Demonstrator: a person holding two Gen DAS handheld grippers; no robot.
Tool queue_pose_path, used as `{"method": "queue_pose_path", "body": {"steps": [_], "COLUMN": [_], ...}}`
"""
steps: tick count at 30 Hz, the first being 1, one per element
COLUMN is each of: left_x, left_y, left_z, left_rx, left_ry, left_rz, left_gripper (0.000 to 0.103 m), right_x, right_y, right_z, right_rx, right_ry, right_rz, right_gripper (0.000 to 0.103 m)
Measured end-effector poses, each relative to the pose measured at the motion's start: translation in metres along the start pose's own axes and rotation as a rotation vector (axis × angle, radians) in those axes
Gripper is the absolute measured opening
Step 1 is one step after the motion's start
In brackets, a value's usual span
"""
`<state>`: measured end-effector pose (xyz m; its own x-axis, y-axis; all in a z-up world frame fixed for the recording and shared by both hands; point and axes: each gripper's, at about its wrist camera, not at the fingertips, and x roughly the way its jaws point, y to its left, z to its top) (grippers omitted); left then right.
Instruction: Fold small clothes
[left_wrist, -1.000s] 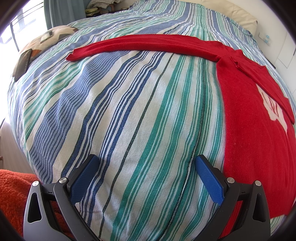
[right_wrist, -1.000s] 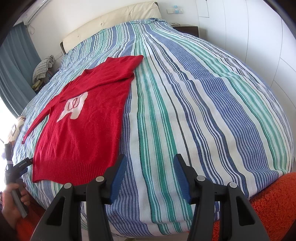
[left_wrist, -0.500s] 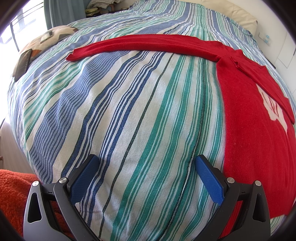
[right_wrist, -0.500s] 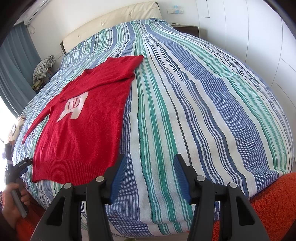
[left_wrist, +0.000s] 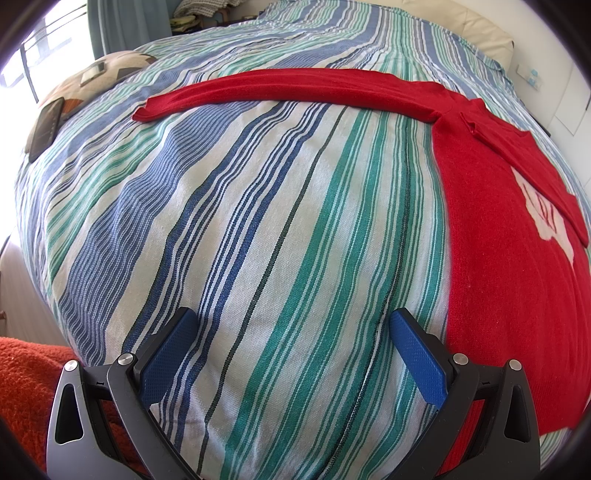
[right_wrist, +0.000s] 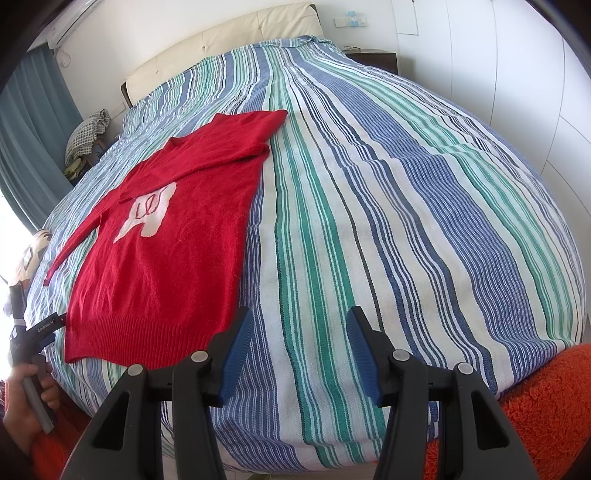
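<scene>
A small red sweater (right_wrist: 166, 251) with a white patch on the chest lies flat on the striped bedspread (right_wrist: 369, 221). Its right sleeve is folded across the chest; its left sleeve (left_wrist: 295, 86) stretches straight out over the bed. In the left wrist view the body (left_wrist: 498, 277) fills the right side. My left gripper (left_wrist: 291, 350) is open and empty above the bed near its front edge, left of the hem. My right gripper (right_wrist: 299, 350) is open and empty, just right of the hem corner. The left gripper (right_wrist: 37, 328) shows at the far left of the right wrist view.
A patterned cushion (left_wrist: 99, 74) and a dark phone (left_wrist: 46, 127) lie at the bed's far left. Orange fuzzy fabric (right_wrist: 535, 406) sits along the front edge. A cream headboard (right_wrist: 221, 44), a nightstand (right_wrist: 373, 59) and white wall panels lie beyond.
</scene>
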<state>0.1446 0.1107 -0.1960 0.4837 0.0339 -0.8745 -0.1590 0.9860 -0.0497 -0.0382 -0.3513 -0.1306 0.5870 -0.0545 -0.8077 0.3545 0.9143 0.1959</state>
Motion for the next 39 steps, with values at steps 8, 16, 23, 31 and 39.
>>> {"method": "queue_pose_path", "body": {"steps": [8, 16, 23, 31, 39], "left_x": [0.0, 0.0, 0.0, 0.0, -0.021], "left_y": [-0.001, -0.001, -0.001, 0.0, 0.025], "left_z": [0.0, 0.0, 0.0, 0.001, 0.019], "left_rx": [0.0, 0.0, 0.001, -0.004, -0.103], "left_ry": [0.0, 0.0, 0.0, 0.002, 0.004], "left_rz": [0.0, 0.001, 0.001, -0.003, -0.154], "left_gripper": [0.103, 0.103, 0.103, 0.103, 0.102], "right_x": [0.0, -0.001, -0.001, -0.001, 0.0], "right_y": [0.0, 0.0, 0.0, -0.001, -0.001], "right_z": [0.0, 0.0, 0.0, 0.0, 0.0], "right_rx": [0.0, 0.001, 0.001, 0.002, 0.003], "right_ry": [0.0, -0.001, -0.001, -0.003, -0.002], "right_rz": [0.0, 0.0, 0.0, 0.001, 0.002], "right_gripper": [0.052, 0.052, 0.052, 0.052, 0.052]}}
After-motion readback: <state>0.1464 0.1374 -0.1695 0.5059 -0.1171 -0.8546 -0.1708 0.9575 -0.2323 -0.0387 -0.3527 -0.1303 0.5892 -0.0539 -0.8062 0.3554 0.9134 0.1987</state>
